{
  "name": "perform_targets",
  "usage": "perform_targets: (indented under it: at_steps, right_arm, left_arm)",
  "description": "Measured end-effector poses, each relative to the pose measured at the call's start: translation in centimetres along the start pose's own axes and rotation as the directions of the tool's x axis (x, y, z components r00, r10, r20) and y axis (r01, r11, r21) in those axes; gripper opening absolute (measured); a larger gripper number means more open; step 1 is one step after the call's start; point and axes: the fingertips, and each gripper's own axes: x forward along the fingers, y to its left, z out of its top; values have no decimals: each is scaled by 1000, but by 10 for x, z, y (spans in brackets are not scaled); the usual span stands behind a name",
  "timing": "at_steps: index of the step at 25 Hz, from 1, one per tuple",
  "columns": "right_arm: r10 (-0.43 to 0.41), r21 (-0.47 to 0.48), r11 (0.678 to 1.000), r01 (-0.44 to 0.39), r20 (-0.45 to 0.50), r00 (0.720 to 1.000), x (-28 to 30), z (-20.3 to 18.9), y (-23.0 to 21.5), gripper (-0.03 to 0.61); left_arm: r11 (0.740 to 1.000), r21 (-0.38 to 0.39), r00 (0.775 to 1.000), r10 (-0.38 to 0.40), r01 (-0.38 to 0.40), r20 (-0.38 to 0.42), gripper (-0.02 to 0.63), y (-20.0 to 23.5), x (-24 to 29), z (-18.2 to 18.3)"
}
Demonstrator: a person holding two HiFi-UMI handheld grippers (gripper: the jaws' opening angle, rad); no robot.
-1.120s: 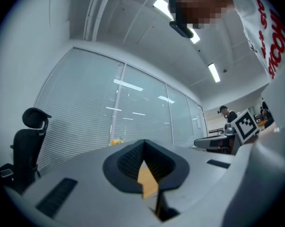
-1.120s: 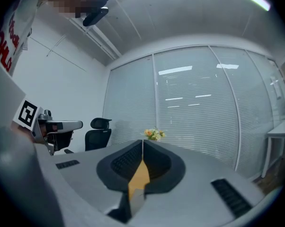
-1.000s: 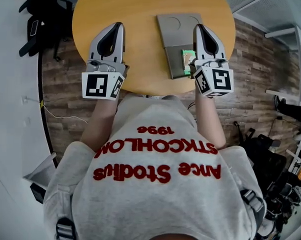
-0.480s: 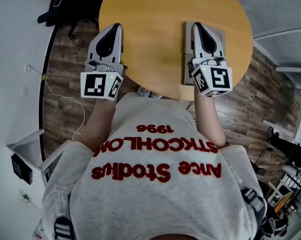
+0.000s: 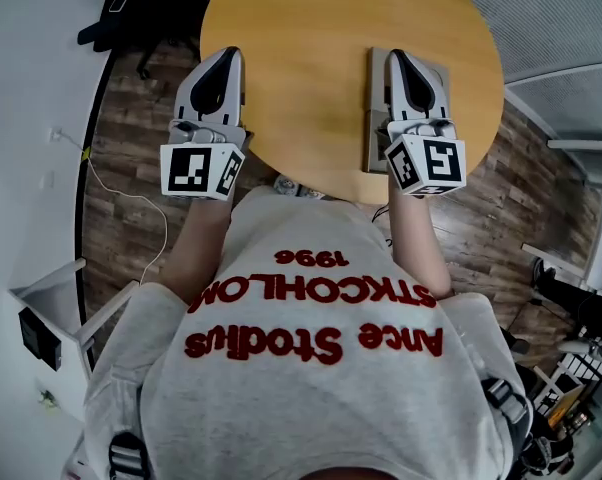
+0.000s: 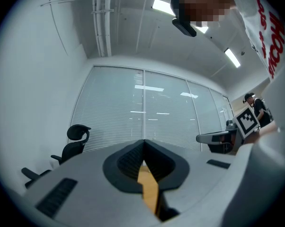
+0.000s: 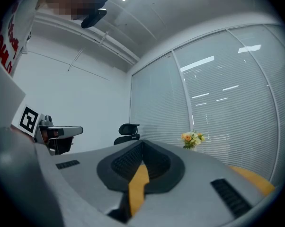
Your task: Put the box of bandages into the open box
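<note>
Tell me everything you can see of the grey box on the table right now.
The grey box is flat and matte, lying on the round wooden table close to its near right edge. Only a strip along its left side and a far right corner show; the shut right gripper covers the rest. A seam crosses the strip midway. Its contents are hidden, and contact with the gripper is unclear.

Under right gripper (image 5: 396,56), open box (image 5: 375,103) mostly hidden.
</note>
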Motion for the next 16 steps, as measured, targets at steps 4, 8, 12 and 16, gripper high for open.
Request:
perform_targets:
  at_steps: [4, 8, 12, 16]
  right_arm:
    - [-26, 6, 1000, 26, 5, 1000, -6, 2, -7, 6]
    - [-38, 5, 999, 38, 10, 999, -8, 3, -11, 6]
    - [-39, 3, 999, 39, 13, 999, -7, 4, -12, 6]
    - [-40, 2, 999, 40, 14, 999, -6, 4, -14, 6]
  left_arm:
    - [1000, -1, 1000, -7, 7, 1, 6, -2, 1, 0]
    - [1000, 0, 1000, -11, 11, 4, 6, -4, 4, 0]
    - [1000, 1, 1000, -9, 9, 6, 6, -4, 6, 1]
    - [1000, 3, 1000, -4, 4, 9, 6, -2, 8, 2]
